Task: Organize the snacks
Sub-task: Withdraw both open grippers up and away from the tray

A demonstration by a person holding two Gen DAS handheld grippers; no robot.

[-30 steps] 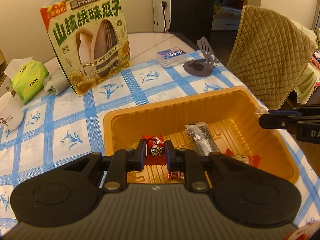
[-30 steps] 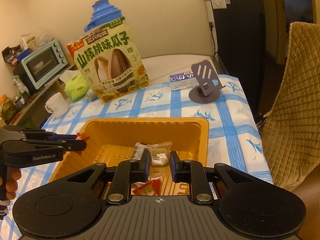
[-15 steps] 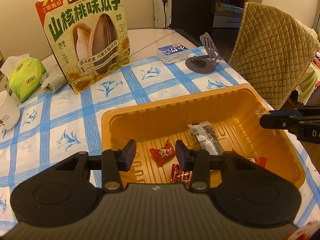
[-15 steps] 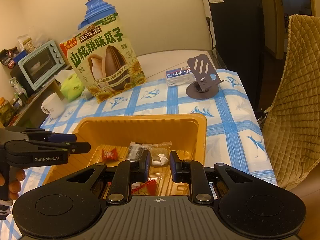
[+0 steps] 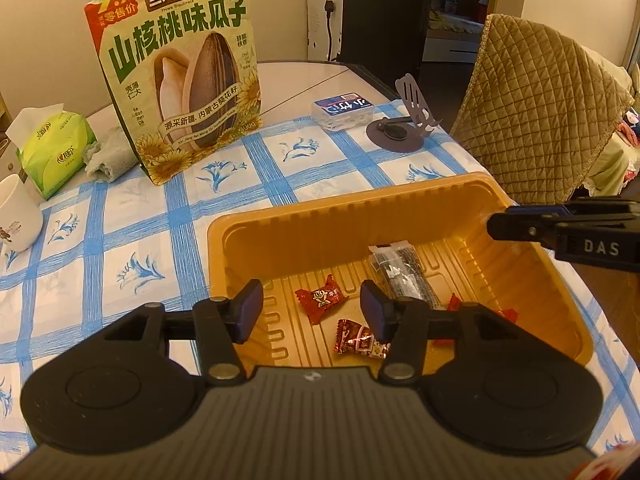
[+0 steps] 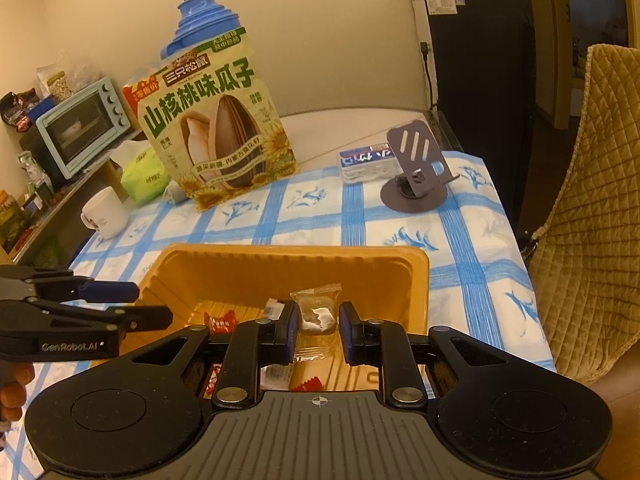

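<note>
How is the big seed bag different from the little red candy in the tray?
The seed bag stands upright on the tablecloth; the red candy lies flat in the orange tray. The seed bag is far bigger than the red candy. The seed bag is mostly green and cream; the red candy is red. Both are wrapped snacks.

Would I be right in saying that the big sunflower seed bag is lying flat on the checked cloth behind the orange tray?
Not quite: the sunflower seed bag stands upright, as the left wrist view shows. It is indeed on the checked cloth, behind the orange tray.
</note>
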